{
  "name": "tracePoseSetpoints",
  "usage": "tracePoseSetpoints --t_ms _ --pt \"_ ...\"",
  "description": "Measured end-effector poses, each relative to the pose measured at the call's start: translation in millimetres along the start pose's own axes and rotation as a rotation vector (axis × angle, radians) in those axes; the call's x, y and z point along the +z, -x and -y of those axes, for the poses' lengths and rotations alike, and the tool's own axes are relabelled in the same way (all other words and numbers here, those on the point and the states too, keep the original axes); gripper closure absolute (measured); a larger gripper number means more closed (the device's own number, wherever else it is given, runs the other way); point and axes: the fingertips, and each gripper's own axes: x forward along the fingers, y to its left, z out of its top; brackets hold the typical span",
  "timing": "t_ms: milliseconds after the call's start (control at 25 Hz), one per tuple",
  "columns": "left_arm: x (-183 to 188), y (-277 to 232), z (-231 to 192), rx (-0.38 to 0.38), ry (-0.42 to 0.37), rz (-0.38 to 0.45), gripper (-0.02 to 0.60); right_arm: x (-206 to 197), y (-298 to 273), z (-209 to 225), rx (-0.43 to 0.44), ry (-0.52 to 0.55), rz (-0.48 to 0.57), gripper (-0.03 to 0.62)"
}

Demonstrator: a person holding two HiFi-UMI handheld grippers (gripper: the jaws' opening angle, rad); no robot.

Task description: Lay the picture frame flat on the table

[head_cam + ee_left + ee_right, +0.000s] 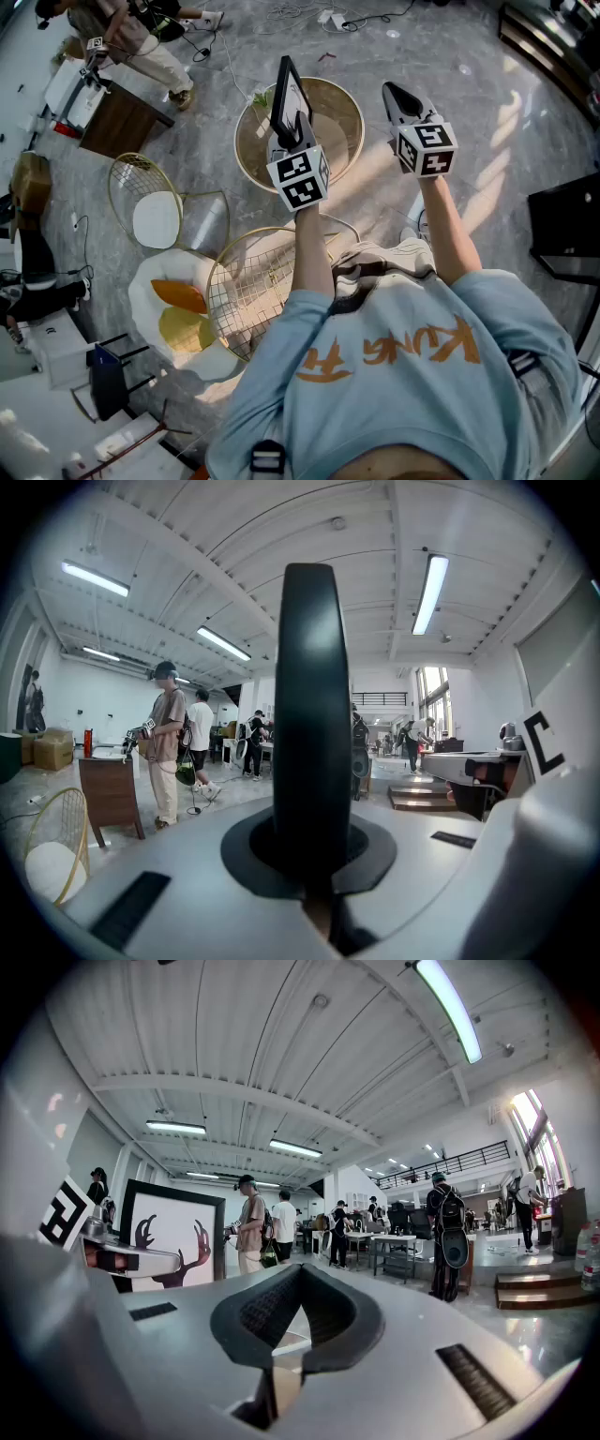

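The left gripper [298, 131], at the upper centre of the head view, has its jaws clamped on the picture frame [286, 89]. The frame is held upright and edge-on over the round bench [349, 112], and its antler print shows at the left of the right gripper view. Just to the right in the head view, the right gripper [394, 94] has its jaws closed together with nothing between them.

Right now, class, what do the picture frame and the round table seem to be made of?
Picture frame: flat matte black border, likely painted wood or plastic; no grain shows. Round table: raised rim looks like brass-coloured metal, from its golden sheen; pale beige top, material unclear.
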Motion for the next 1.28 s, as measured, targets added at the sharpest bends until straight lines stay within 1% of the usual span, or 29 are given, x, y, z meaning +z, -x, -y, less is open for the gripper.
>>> tracePoseSetpoints --t_ms 320,560,720,920,1040,1160,1280 --pt "4 2 -9 0.000 0.014 0.008 0.555 6 -4 -9 -0.005 -0.008 0.001 0.597" --pt "4 4 -20 0.008 0.052 0.021 0.555 13 -8 -20 0.009 0.022 -0.001 0.597" --pt "-2 -2 -20 0.006 0.088 0.015 0.555 10 -4 -12 -0.009 0.037 -0.012 0.597" --pt "-5 -10 -15 -0.018 0.084 0.007 0.555 8 -5 8 -0.047 0.019 -0.020 0.597" --pt "-5 -16 -20 -0.010 0.085 0.001 0.555 11 -16 6 -0.028 0.017 -0.014 0.597" --pt "-7 -32 -26 0.004 0.088 -0.008 0.555 11 -39 7 0.001 0.023 -0.017 0.597" --pt "-8 -52 -32 0.021 0.077 -0.019 0.555 8 -64 13 0.025 0.006 -0.014 0.597"
